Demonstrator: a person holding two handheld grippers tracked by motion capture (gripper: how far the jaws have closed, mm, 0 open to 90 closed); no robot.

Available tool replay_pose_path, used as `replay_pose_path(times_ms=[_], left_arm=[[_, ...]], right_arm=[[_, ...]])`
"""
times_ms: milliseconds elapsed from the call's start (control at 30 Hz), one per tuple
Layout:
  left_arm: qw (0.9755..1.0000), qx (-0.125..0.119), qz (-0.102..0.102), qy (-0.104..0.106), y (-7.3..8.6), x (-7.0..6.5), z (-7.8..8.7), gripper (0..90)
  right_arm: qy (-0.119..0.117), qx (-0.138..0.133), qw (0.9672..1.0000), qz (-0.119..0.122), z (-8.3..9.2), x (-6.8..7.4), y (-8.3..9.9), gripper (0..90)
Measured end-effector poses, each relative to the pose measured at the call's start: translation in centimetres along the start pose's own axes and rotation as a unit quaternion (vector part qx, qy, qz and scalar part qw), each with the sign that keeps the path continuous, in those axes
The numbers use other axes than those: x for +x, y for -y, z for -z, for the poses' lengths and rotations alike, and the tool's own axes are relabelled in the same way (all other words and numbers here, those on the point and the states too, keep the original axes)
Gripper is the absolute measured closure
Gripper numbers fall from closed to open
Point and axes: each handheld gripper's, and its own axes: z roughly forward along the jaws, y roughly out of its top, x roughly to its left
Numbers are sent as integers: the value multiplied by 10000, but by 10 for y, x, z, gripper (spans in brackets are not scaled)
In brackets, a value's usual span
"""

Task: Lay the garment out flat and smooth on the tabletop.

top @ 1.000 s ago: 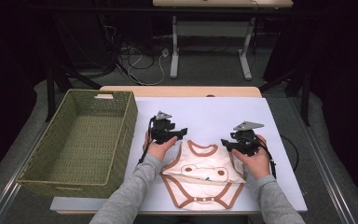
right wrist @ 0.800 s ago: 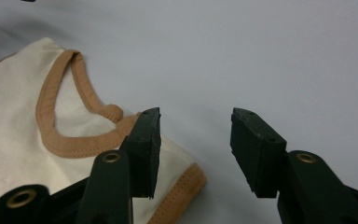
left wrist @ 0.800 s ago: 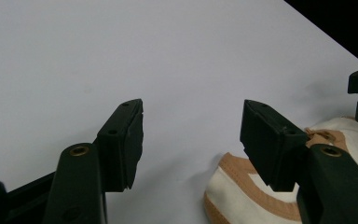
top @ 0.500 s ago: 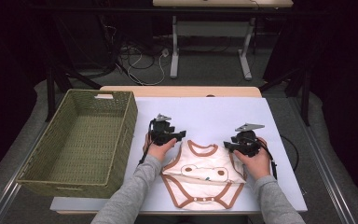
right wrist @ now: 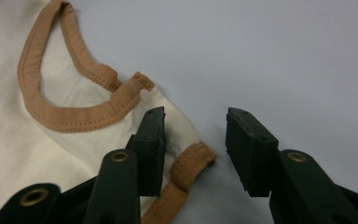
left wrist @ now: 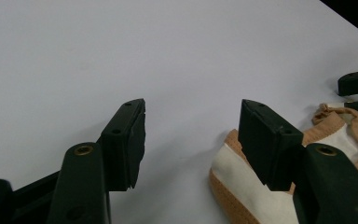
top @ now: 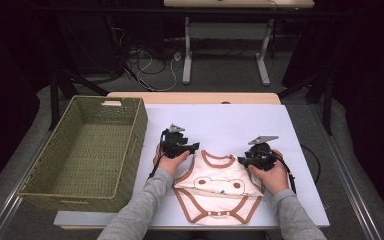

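A cream baby bodysuit (top: 219, 187) with brown trim and a bear print lies flat on the white table (top: 230, 120), neck away from me. My left gripper (top: 194, 148) stands open at its left shoulder. In the left gripper view (left wrist: 193, 107) one jaw hangs over the shoulder's edge (left wrist: 228, 182), with bare table in the gap. My right gripper (top: 242, 161) is open at the other shoulder. Its jaws (right wrist: 196, 113) have just been closing, and the trimmed shoulder corner (right wrist: 191, 163) lies between them, untouched by the pads.
A green wicker basket (top: 139, 131) stands at the table's left side, right beside my left hand. The far half of the table is bare white. Cables and another table's legs (top: 186, 55) are on the floor beyond.
The right gripper has sunk a little toward the bodysuit's shoulder. The left hand and the garment lie as before.
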Motion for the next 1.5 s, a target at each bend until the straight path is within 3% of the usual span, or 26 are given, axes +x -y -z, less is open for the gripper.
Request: replay_pose_path(times_ms=[233,400,567,933,1333,1500], left_arm=[[10000,56,-13,26,-1,-1,2,428],[10000,54,-35,12,0,-1,1,434],[10000,84,-33,6,0,-2,-1,446],[9998,167,32,77,2,-4,-9,505],[9991,401,-90,37,3,-7,-19,580],[9983,539,-240,-24,4,-11,-21,606]], right_arm=[[-22,22,9998,175,2,4,2,652],[-133,62,9994,301,2,7,2,773],[-56,77,9994,340,4,8,0,787],[89,-285,9995,-29,23,-7,0,788],[223,-405,9989,-73,32,-14,0,789],[249,-420,9988,-68,34,-17,0,789]])
